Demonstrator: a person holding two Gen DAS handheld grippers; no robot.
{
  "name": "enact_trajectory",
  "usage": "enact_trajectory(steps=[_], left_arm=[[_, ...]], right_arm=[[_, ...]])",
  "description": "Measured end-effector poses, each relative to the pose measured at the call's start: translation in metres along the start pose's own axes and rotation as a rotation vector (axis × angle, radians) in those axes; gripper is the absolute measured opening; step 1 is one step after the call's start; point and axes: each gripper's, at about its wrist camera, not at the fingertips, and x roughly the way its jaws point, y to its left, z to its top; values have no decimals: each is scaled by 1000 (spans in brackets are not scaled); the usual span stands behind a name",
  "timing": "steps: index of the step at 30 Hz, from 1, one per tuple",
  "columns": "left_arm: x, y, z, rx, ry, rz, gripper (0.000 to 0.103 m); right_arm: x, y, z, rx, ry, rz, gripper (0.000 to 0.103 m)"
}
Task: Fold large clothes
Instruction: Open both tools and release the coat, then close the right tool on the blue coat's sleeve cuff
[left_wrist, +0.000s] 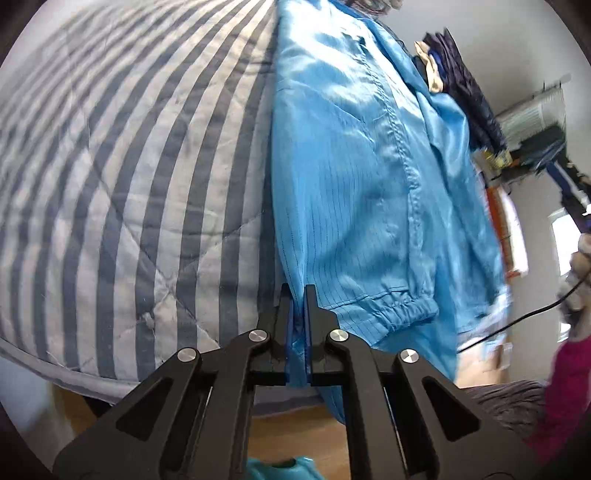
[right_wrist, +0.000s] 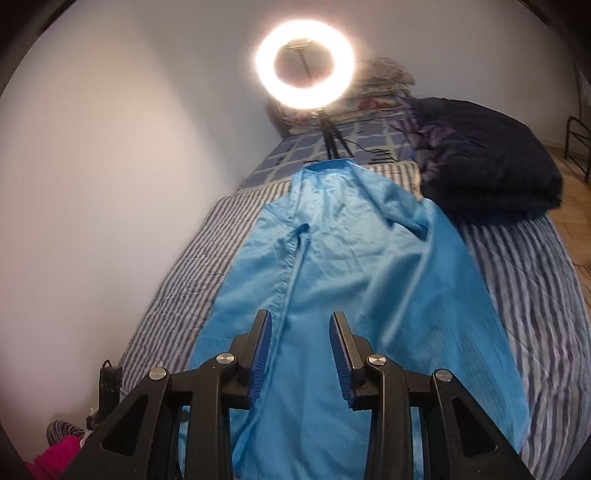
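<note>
A large light-blue jacket (left_wrist: 351, 177) lies spread along a bed covered by a grey-and-white striped quilt (left_wrist: 122, 184). Its elastic sleeve cuff (left_wrist: 406, 310) lies near the bed's edge. My left gripper (left_wrist: 297, 291) is shut on the jacket's lower edge, and blue cloth shows pinched between its jaws. In the right wrist view the same jacket (right_wrist: 351, 266) runs lengthwise away from me, collar at the far end. My right gripper (right_wrist: 300, 317) hovers above it, open, with nothing pressed between its blue pads.
A lit ring light (right_wrist: 304, 66) on a small tripod stands at the bed's far end. Beside it lies a dark navy padded bundle (right_wrist: 480, 158). A white wall (right_wrist: 110, 184) borders the bed. Wooden floor (left_wrist: 295, 424) shows below the mattress edge. A gloved hand (left_wrist: 580, 266) is blurred at the right edge.
</note>
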Motion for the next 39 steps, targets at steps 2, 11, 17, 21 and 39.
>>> enact_trajectory(steps=[2, 11, 17, 21, 39], left_arm=[[-2, -6, -2, 39, -17, 60, 2], [-35, -11, -7, 70, -115, 117, 38], [-73, -39, -3, 126, -198, 85, 38], [-77, -71, 1, 187, -204, 47, 38], [-54, -156, 2, 370, -170, -13, 38]], right_arm=[[-12, -12, -11, 5, -6, -37, 34], [-52, -122, -58, 141, -24, -257, 58], [-64, -197, -87, 351, 8, -287, 62], [-57, -225, -103, 443, 46, -266, 65], [-36, -219, -123, 504, 94, -115, 0]])
